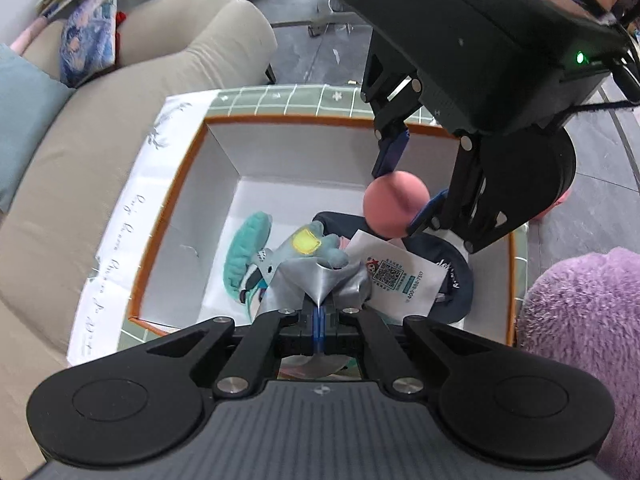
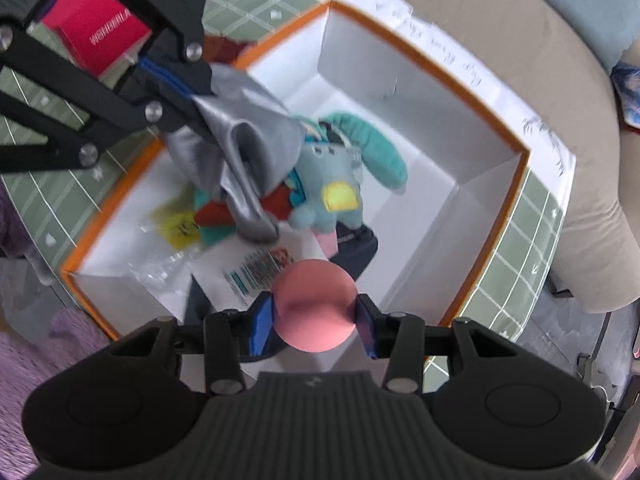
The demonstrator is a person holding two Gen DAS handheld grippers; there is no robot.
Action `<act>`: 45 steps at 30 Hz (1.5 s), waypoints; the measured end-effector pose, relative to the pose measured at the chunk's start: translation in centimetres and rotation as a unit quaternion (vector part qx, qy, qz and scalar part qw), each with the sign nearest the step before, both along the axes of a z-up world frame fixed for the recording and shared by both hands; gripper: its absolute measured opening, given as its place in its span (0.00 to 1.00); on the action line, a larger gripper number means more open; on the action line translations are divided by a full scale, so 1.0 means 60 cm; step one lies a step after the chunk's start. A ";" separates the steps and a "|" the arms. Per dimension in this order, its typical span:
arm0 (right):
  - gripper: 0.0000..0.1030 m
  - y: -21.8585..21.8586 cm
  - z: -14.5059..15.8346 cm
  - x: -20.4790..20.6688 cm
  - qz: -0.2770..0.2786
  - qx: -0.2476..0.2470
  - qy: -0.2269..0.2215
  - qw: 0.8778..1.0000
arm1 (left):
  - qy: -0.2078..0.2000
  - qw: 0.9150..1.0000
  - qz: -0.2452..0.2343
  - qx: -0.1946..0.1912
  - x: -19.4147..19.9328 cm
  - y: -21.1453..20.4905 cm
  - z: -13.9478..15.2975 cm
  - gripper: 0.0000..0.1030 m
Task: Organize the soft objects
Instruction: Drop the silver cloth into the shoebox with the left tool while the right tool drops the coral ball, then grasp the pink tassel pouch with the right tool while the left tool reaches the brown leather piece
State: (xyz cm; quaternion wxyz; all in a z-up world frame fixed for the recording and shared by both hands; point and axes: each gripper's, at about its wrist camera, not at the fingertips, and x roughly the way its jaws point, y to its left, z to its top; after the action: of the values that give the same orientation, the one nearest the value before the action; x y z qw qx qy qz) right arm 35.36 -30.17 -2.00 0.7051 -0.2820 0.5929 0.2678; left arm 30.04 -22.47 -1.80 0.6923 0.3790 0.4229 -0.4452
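An open white box with an orange rim [image 1: 280,119] [image 2: 496,216] stands on a green checked cloth. Inside lie a teal plush toy [image 1: 256,256] [image 2: 340,176], a dark cap [image 1: 452,276] and a printed card [image 1: 400,272]. My left gripper [image 1: 319,312] [image 2: 192,100] is shut on a silver-grey cloth [image 1: 320,280] [image 2: 248,152] and holds it over the box. My right gripper [image 2: 316,316] [image 1: 404,204] is shut on a pink foam ball [image 2: 315,306] [image 1: 394,204], held above the box's right part.
A beige sofa [image 1: 120,128] [image 2: 560,80] with a blue cushion [image 1: 24,120] runs along the box. A purple fluffy item [image 1: 580,340] lies at the right of the left wrist view. A red box [image 2: 96,32] sits beyond the left gripper.
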 end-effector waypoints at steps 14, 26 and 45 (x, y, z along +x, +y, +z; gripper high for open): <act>0.51 0.010 -0.047 0.013 0.040 -0.032 0.044 0.998 | 0.012 1.000 -0.004 -0.020 0.009 -0.005 -0.029 0.42; 0.56 0.026 -0.007 0.004 0.049 -0.041 0.022 0.998 | -0.017 0.999 -0.007 -0.037 -0.013 0.018 0.017 0.56; 0.65 0.136 0.141 -0.038 0.094 0.050 -0.121 0.987 | -0.080 0.991 0.070 -0.082 -0.051 0.186 0.114 0.56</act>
State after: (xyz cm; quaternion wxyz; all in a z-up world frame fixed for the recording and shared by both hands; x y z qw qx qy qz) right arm 33.07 -22.03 6.44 0.7567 -0.3309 0.4600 0.3261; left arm 26.98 -11.28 5.04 0.7821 0.3246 0.3542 -0.3969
